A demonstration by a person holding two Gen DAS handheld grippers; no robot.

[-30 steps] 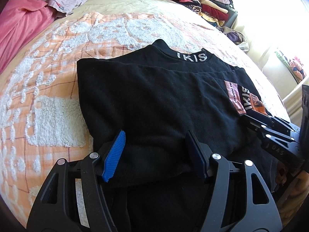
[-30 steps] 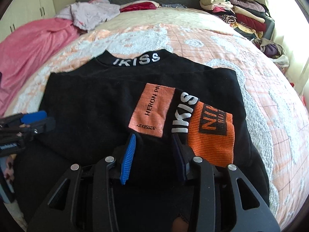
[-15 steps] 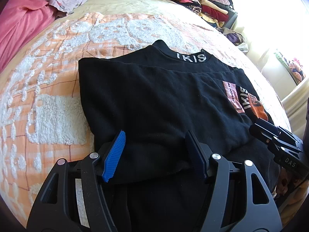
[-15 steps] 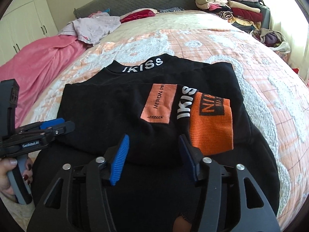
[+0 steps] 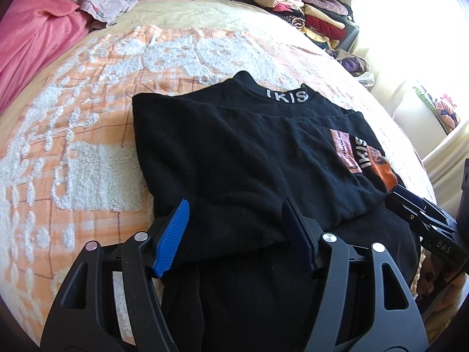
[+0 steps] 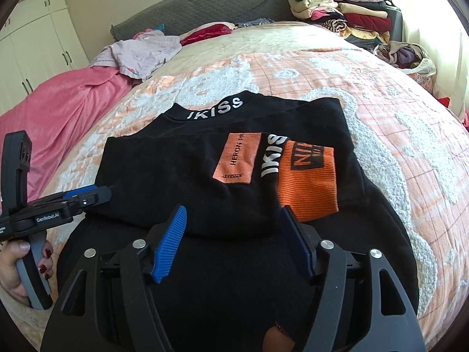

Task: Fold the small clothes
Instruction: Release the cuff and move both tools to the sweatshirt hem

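Observation:
A black sweater point(image 5: 234, 152) lies folded on the bed with its white-lettered collar point(image 6: 217, 108) at the far side. An orange patch and an orange cuff point(image 6: 307, 187) lie on top of it. My left gripper point(image 5: 234, 205) hovers at the near folded edge on the sweater's left side. Its jaws are opening and the pads do not press the cloth edge lying between them. My right gripper point(image 6: 231, 208) is at the same edge near the cuff. Its jaws are also opening, clear of the cloth. Each gripper shows in the other's view: the right gripper point(image 5: 410, 205) and the left gripper point(image 6: 88, 196).
The bed has an orange and white fleecy blanket point(image 5: 88, 117). A pink cover point(image 6: 58, 111) and loose lilac clothes point(image 6: 140, 50) lie at the far left. A stack of folded clothes point(image 6: 340, 14) stands at the far right. A person's hand point(image 6: 11, 267) grips the left handle.
The right gripper's jaws have spread wide and it has drawn back and up from the sweater's fold. The left jaws have widened a little. The left hand has stayed in place.

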